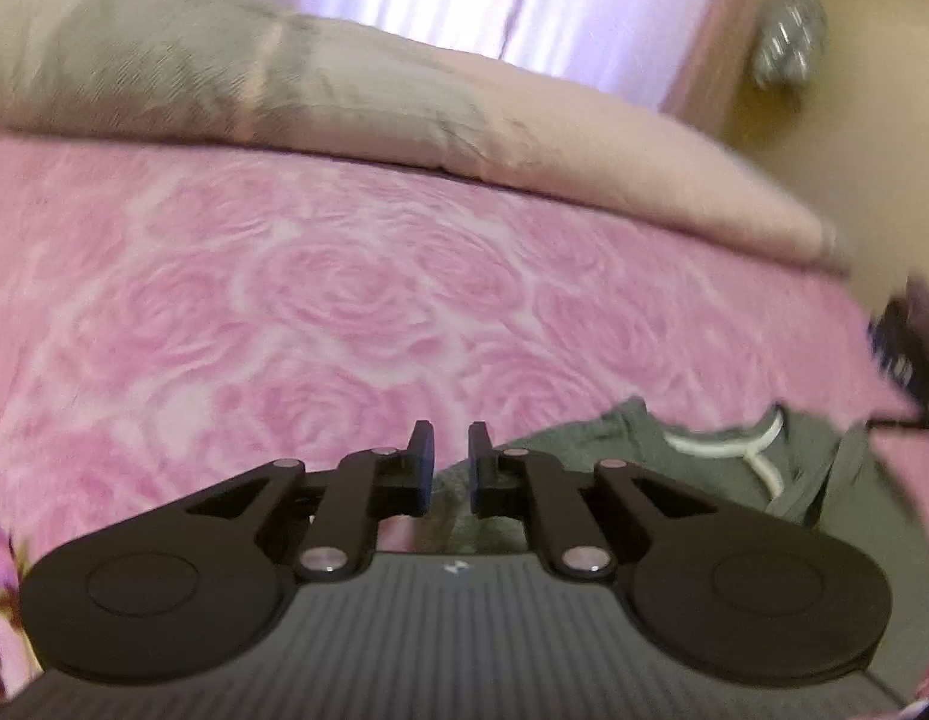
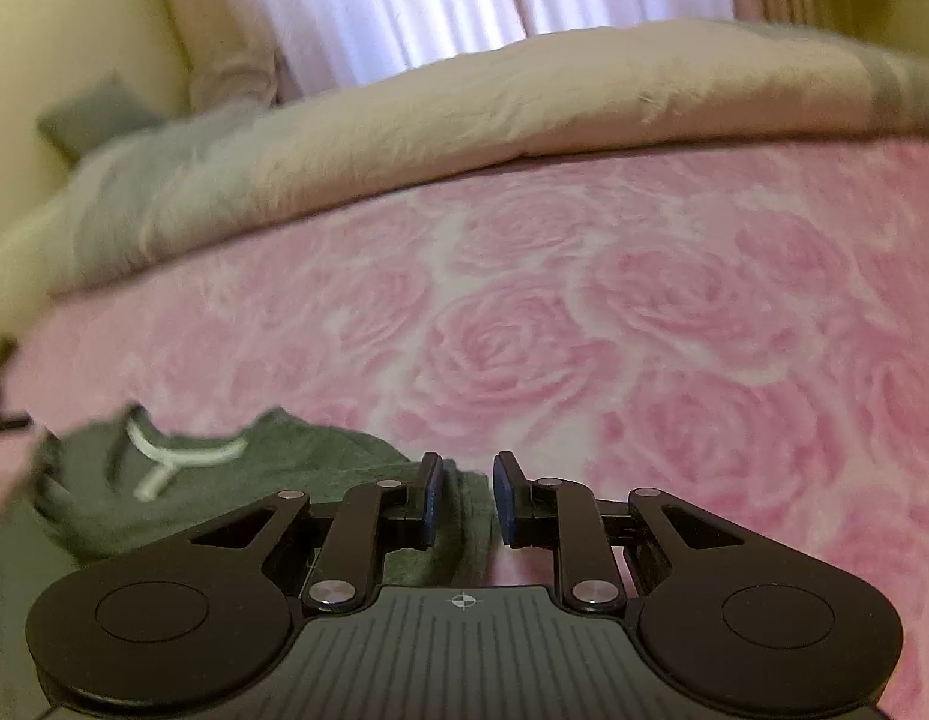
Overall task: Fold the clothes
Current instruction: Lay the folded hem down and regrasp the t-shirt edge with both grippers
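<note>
A grey garment with a white neck trim (image 1: 692, 468) lies on a pink rose-patterned blanket (image 1: 344, 300). In the left wrist view my left gripper (image 1: 450, 462) hangs over the garment's left edge, its jaws a small gap apart with nothing between them. In the right wrist view the same garment (image 2: 236, 486) lies at lower left, and my right gripper (image 2: 467, 498) is over its right edge, jaws a small gap apart, grey cloth showing below the gap. The views are blurred.
A beige and grey folded duvet (image 1: 356, 96) (image 2: 464, 120) lies across the far side of the bed (image 2: 644, 330). White curtains (image 2: 434, 0) hang behind it. A dark striped object (image 1: 908, 348) shows at the right edge of the left wrist view.
</note>
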`<state>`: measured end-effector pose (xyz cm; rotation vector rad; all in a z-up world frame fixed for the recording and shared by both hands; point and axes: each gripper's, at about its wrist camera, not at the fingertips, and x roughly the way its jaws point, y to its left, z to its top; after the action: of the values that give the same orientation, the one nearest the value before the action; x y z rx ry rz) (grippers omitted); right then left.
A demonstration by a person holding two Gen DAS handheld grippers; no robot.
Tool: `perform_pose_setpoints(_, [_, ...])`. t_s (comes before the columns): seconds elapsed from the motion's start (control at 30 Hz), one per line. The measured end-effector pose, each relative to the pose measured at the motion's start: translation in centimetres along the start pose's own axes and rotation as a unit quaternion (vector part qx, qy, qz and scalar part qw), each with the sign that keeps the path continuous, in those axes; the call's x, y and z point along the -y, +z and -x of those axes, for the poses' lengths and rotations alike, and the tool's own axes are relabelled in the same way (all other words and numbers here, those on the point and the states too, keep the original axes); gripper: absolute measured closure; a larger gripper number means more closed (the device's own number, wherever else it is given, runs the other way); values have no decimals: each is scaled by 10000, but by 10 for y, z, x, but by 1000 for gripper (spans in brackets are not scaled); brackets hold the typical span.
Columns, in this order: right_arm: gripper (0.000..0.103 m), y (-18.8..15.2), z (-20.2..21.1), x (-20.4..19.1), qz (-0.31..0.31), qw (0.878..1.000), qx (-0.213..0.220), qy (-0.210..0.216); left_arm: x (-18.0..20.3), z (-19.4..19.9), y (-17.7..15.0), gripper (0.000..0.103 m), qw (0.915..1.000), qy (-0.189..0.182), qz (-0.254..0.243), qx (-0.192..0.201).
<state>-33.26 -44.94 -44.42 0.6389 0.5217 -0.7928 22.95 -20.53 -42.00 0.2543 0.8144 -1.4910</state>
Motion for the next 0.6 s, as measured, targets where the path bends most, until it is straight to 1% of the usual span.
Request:
perform_pose_setpoints(0.07, [82, -5, 11, 11, -118, 9997, 0, 211, -14, 7, -6, 92, 9994, -166, 290, -17])
perform_pose_setpoints(0.13, [81, -12, 22, 19, -76, 9990, 67, 424, -24, 12, -12, 87, 9980, -431, 455, -57])
perform_pose_setpoints(0.17, [81, -14, 25, 21, -32, 9989, 107, 465, -26, 14, -14, 85, 9976, -510, 461, -69])
perform_pose_setpoints(0.23, [80, -15, 31, 21, 31, 9989, 143, 452, -25, 14, -14, 83, 9978, -594, 302, -59])
perform_pose_setpoints(0.27, [75, -15, 31, 21, 39, 9988, 161, 450, -22, 12, -13, 80, 9978, -630, 191, -49])
perform_pose_setpoints(0.3, [56, -15, 32, 21, 24, 9988, 207, 448, -18, 10, -12, 78, 9978, -648, 90, -49])
perform_pose_setpoints(0.33, [45, -14, 33, 20, 21, 9986, 271, 456, -15, 7, -11, 77, 9978, -653, 2, -59])
perform_pose_setpoints(0.37, [41, -14, 34, 18, 50, 9980, 384, 495, -12, 3, -10, 77, 9977, -662, -74, -77])
perform_pose_setpoints(0.43, [41, -12, 33, 14, 118, 9973, 504, 515, -8, -1, -9, 76, 9975, -678, -166, -98])
perform_pose_setpoints(0.5, [41, -9, 30, 10, 243, 9967, 462, 627, -6, -4, -9, 76, 9970, -738, -211, -101])
perform_pose_setpoints(0.6, [41, -7, 17, 3, 476, 9963, 320, 634, -6, -8, -12, 76, 9963, -822, -240, -107])
